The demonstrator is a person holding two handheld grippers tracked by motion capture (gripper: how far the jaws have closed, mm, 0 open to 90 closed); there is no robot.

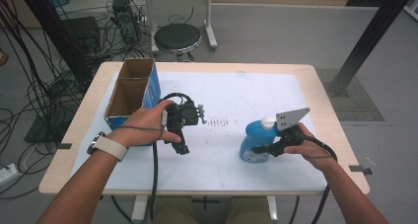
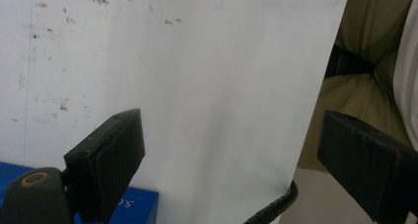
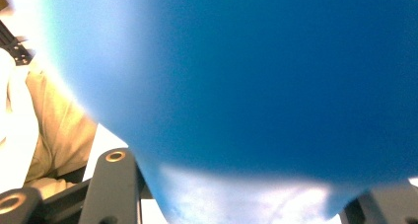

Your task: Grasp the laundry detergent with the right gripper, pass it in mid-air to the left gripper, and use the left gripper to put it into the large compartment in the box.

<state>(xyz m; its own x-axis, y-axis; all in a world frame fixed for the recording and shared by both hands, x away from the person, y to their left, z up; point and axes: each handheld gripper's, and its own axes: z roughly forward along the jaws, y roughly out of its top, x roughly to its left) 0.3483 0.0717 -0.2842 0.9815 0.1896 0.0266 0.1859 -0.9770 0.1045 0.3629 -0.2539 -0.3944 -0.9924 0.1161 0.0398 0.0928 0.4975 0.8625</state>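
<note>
Blue plastic fills my right gripper (image 1: 266, 147) view: its jaws have closed in tight on the squat blue bottle with a white cap (image 1: 256, 137), which stands on the white table mat (image 1: 231, 98) between them. So I judge the grasp made, with lifting and placing left. Off to its left, my left gripper (image 1: 181, 146) hangs wide open and empty. Beyond that stands the open blue-sided cardboard box (image 1: 133, 93), probably the destination.

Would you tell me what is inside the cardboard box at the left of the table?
The cardboard box is open on top with a divider making two compartments. Bare brown inner walls show in both; the near wall covers part of the bottom, so that area cannot be checked.
</note>
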